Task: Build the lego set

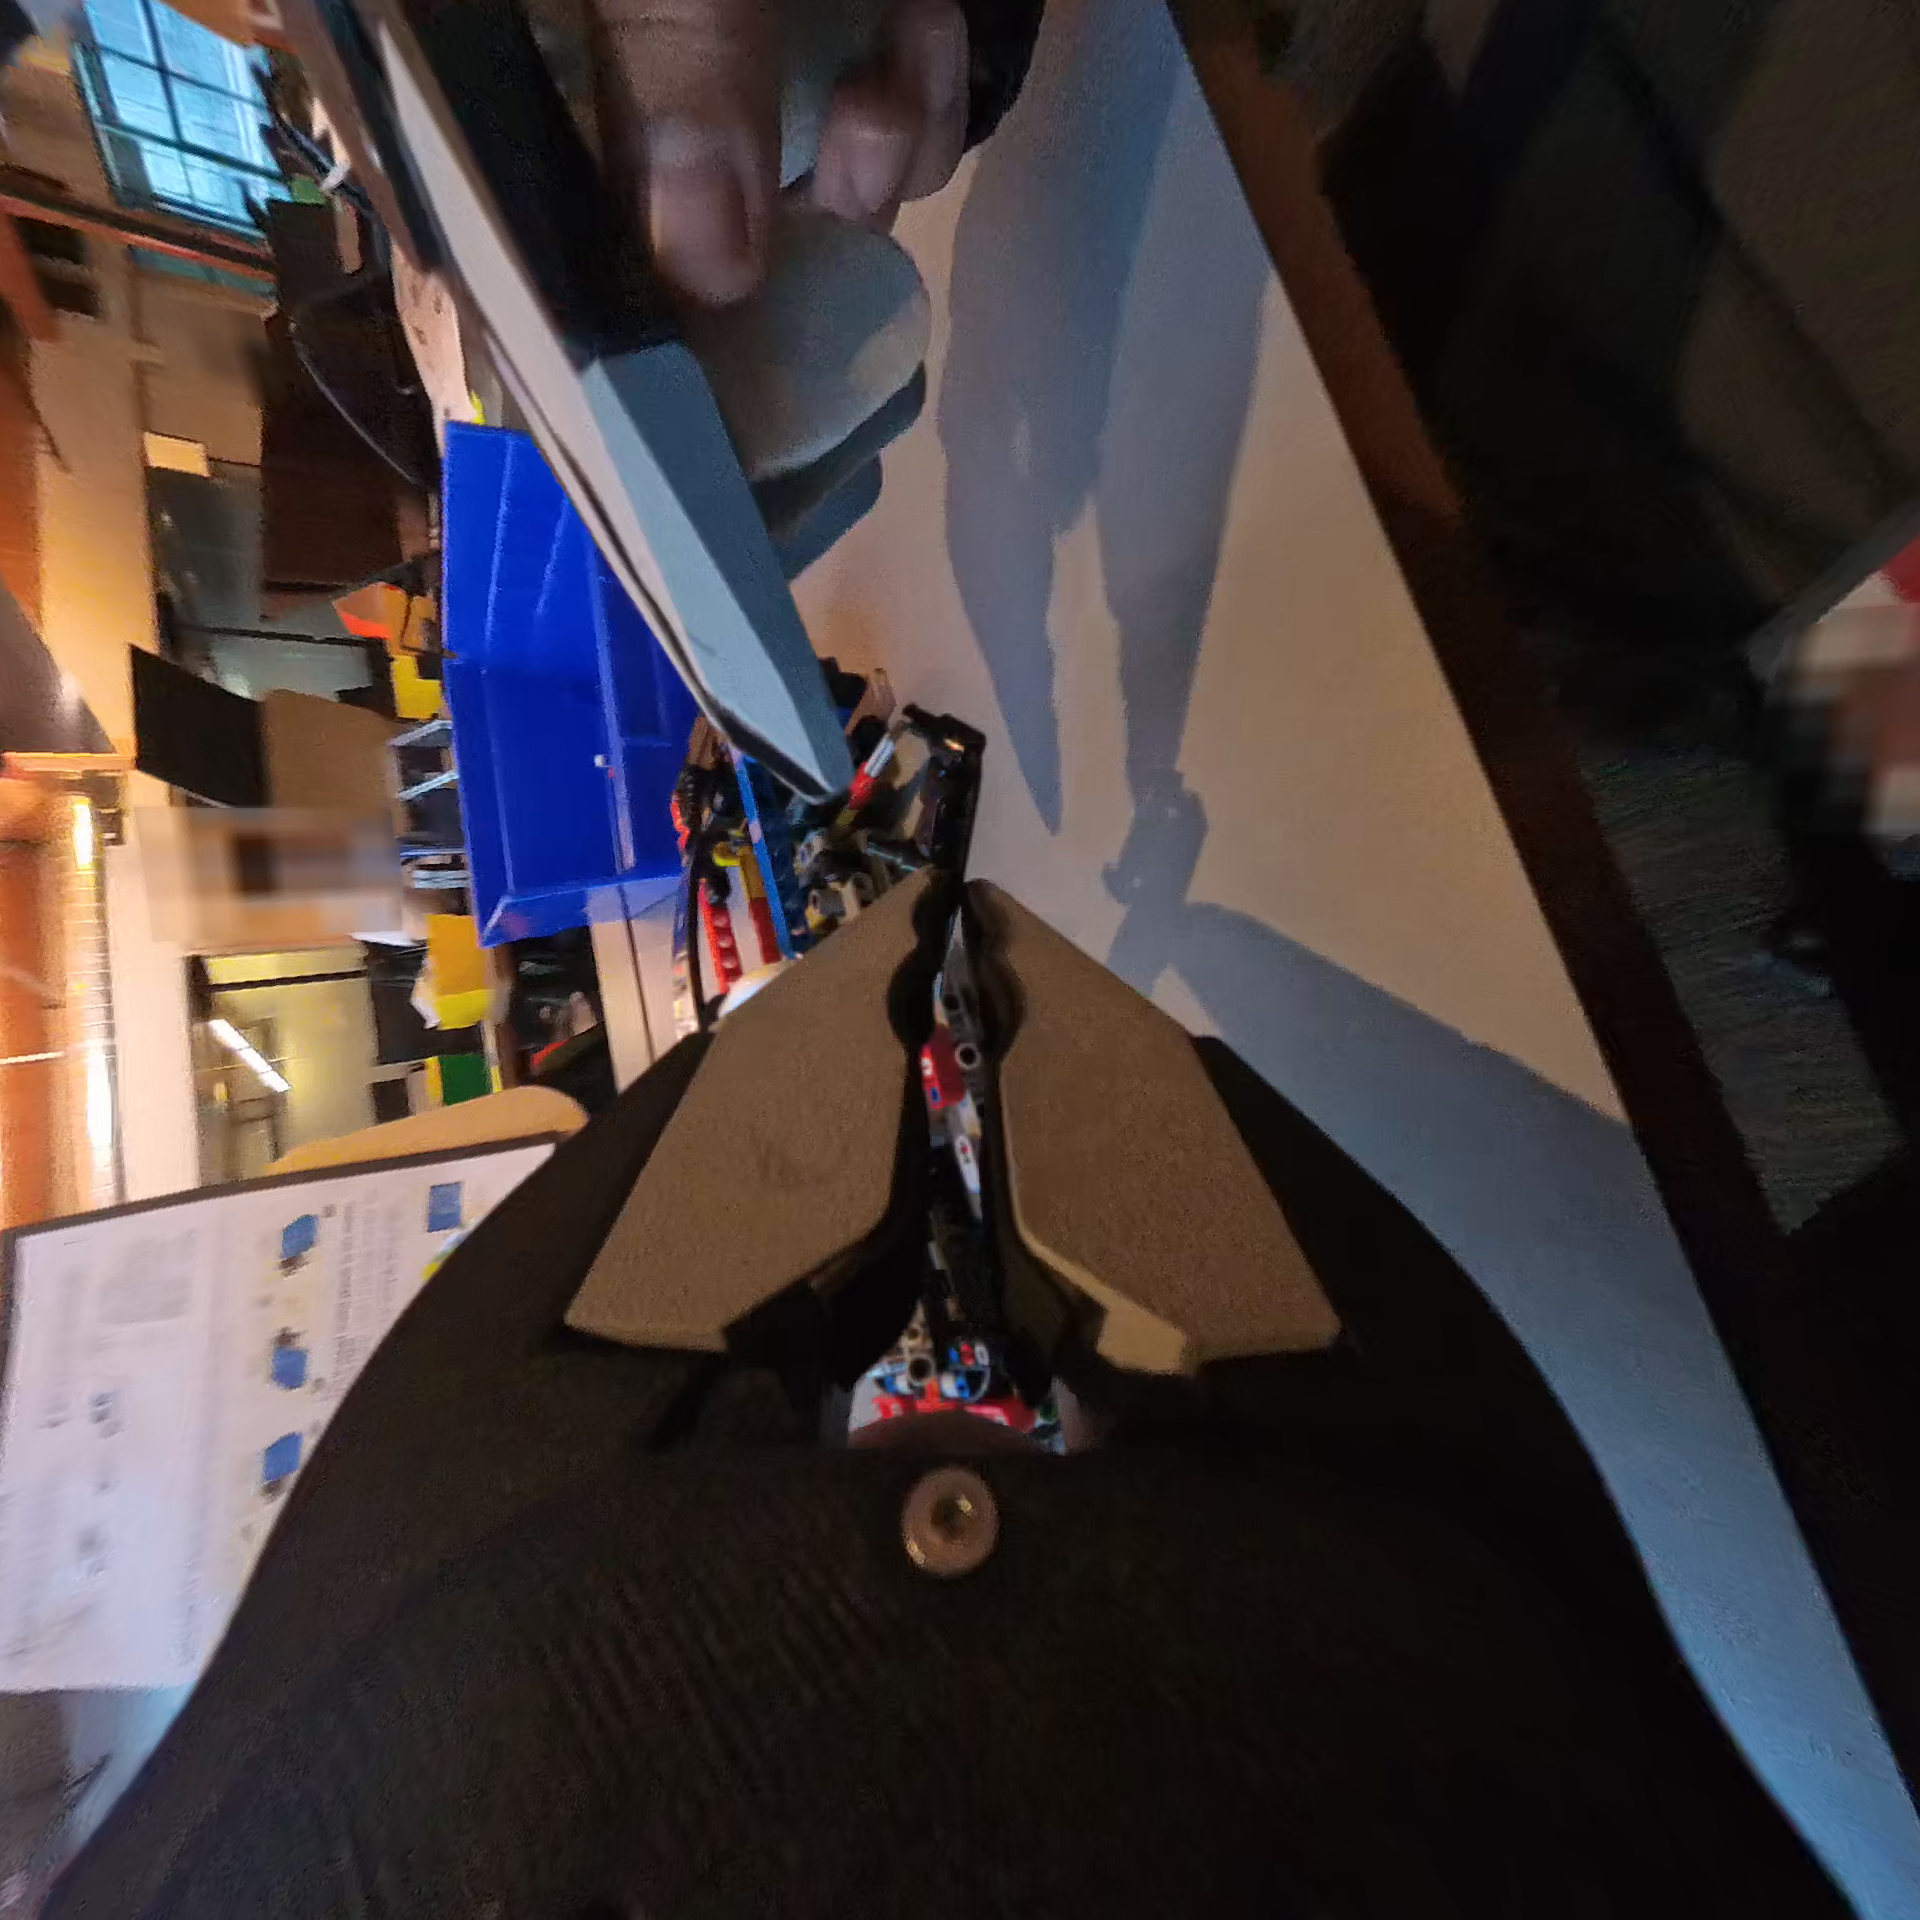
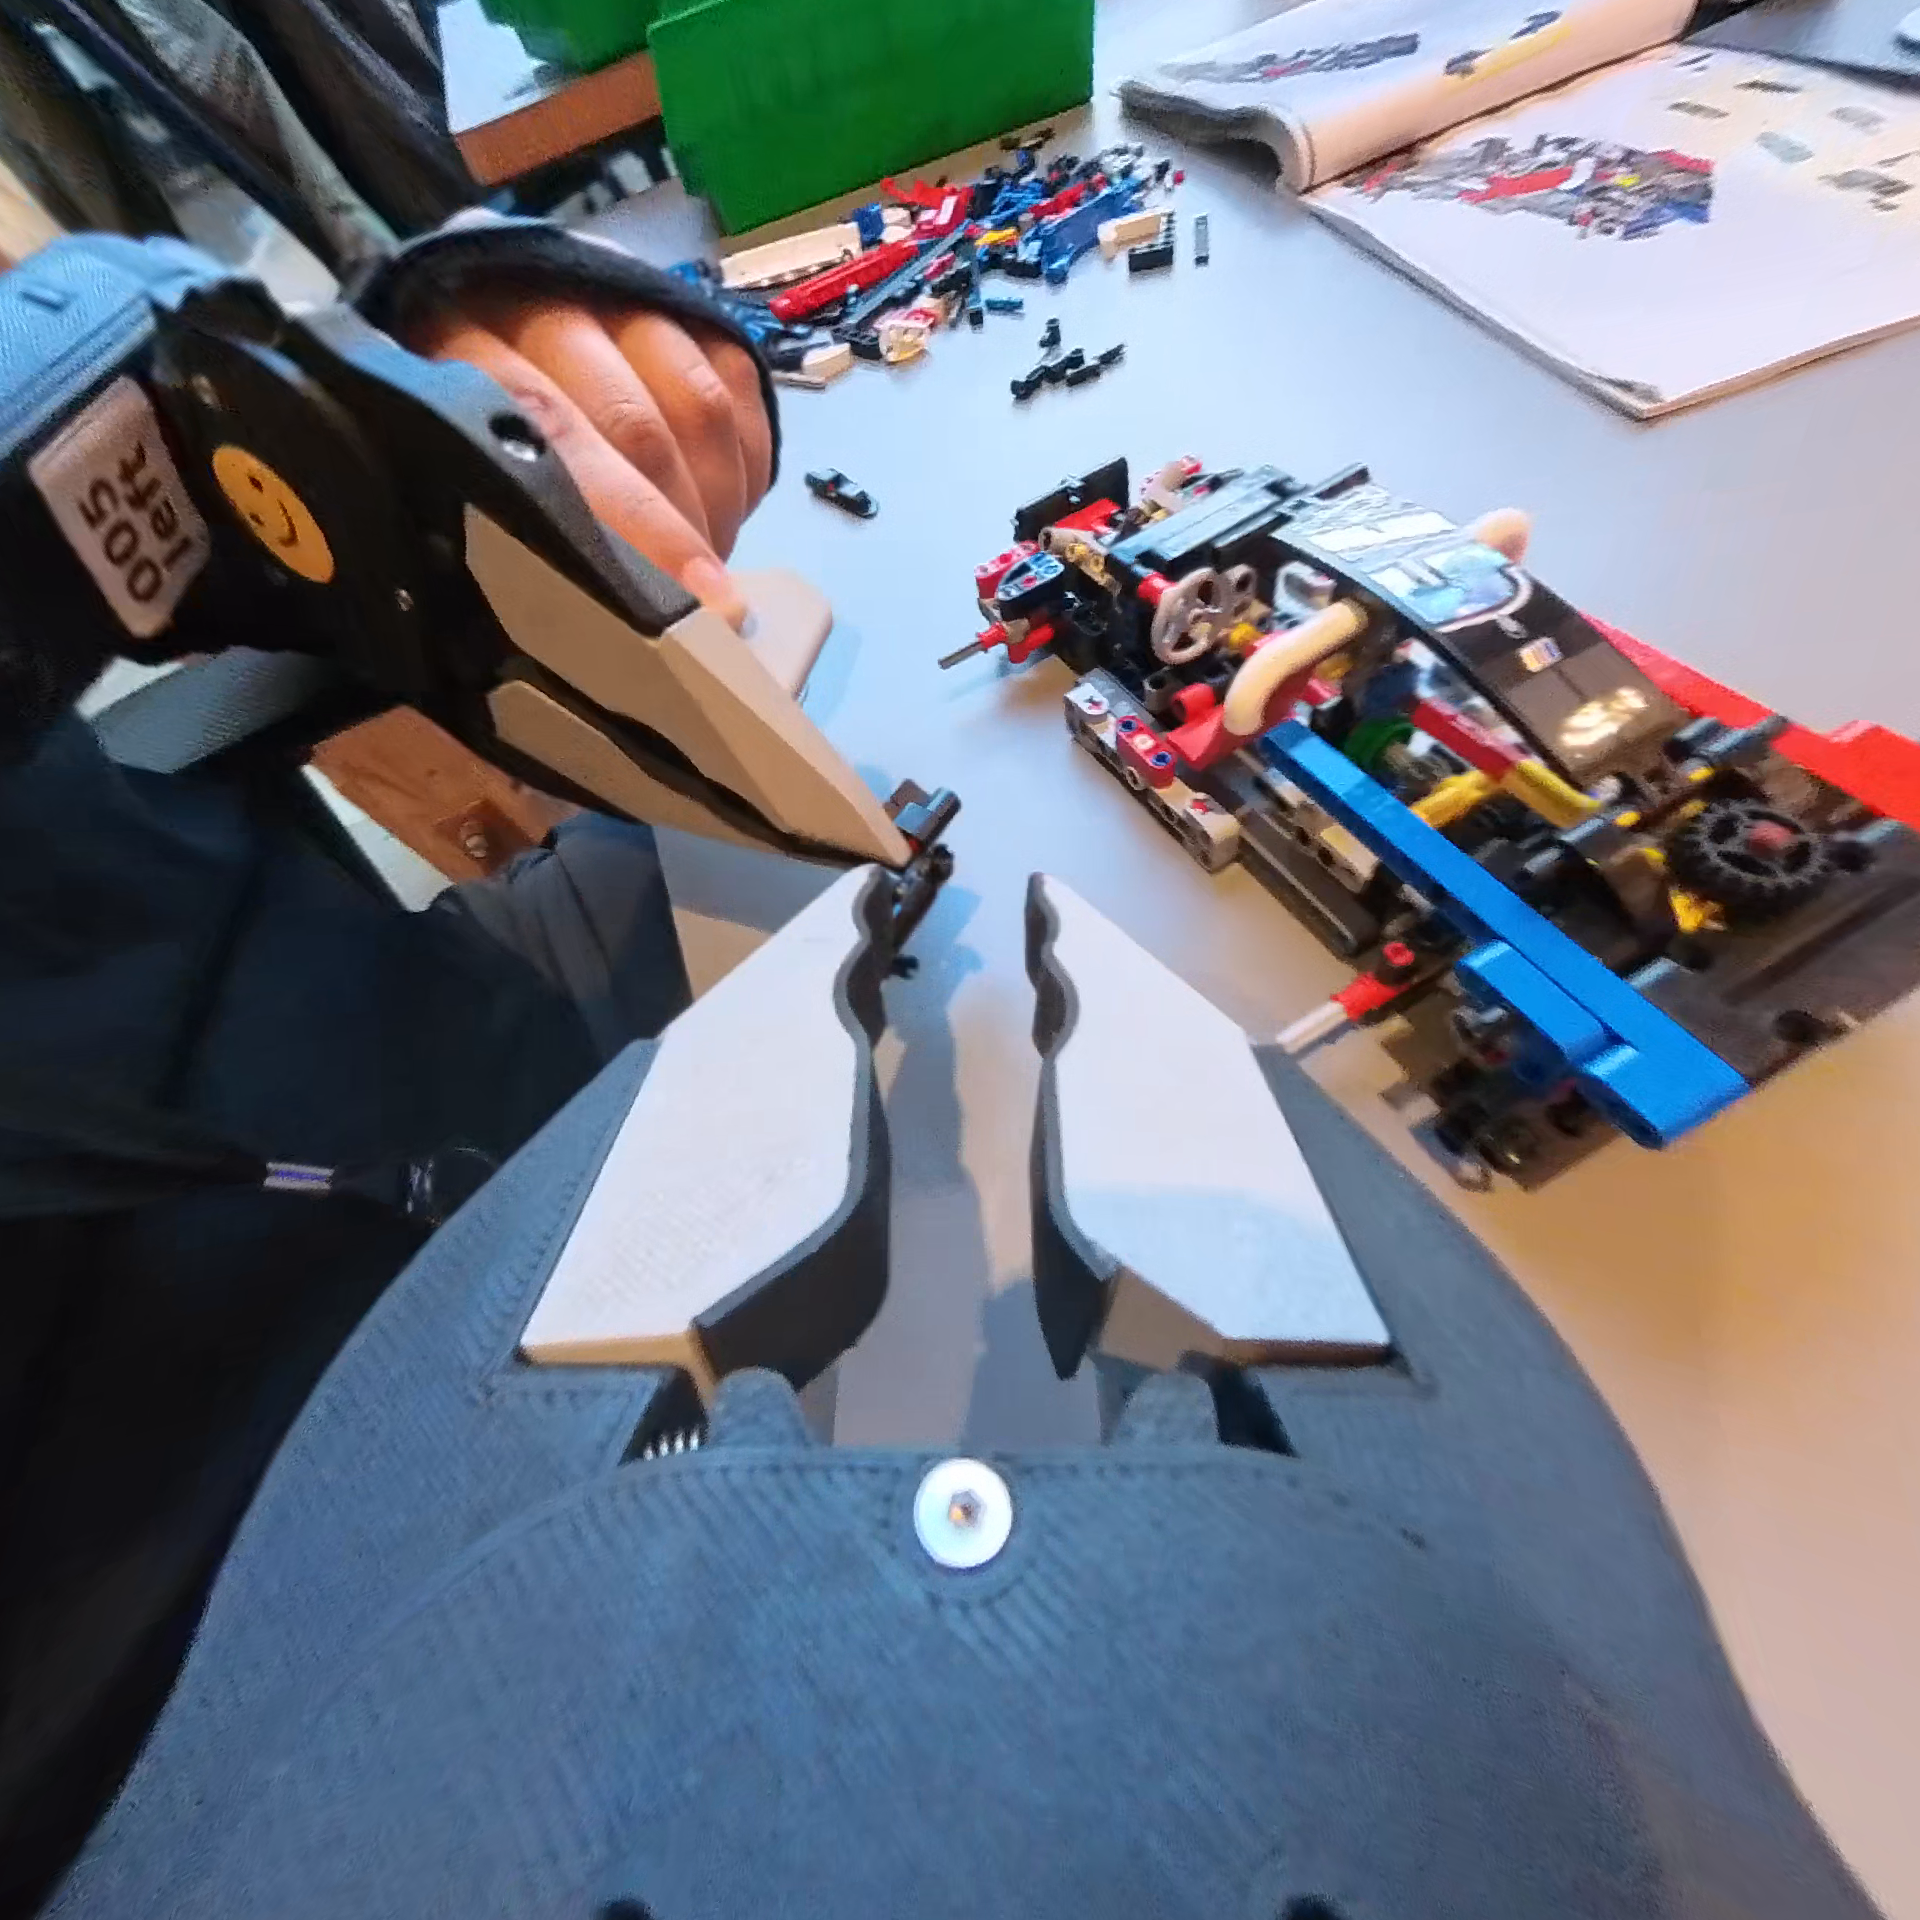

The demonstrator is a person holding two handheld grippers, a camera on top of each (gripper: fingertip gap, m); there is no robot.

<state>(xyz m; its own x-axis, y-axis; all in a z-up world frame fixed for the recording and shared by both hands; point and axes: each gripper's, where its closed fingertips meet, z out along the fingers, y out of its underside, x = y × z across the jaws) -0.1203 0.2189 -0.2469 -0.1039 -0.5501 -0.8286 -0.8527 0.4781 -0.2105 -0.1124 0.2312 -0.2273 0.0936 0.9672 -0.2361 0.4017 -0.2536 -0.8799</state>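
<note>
My left gripper [image 1: 954, 896] is shut on a small black lego piece [image 1: 948, 790] that sticks out past its tips. In the right wrist view the left gripper [image 2: 900, 856] comes in from the left, held by a hand, with the black piece [image 2: 921, 831] at its tips, just off the table. My right gripper [image 2: 952, 889] is open and empty, its left fingertip right beside the black piece. The right gripper's finger [image 1: 727, 582] also shows in the left wrist view. The part-built lego car [image 2: 1455, 790] lies on the table to the right, and also shows behind the piece [image 1: 769, 883].
A pile of loose lego pieces [image 2: 987, 239] lies at the back before a green bin [image 2: 873, 94]. An open instruction booklet [image 2: 1558, 187] lies back right. A lone black piece [image 2: 842, 490] lies mid-table. A blue bin [image 1: 540, 707] stands beyond the car. My left and right fingertips are right by each other.
</note>
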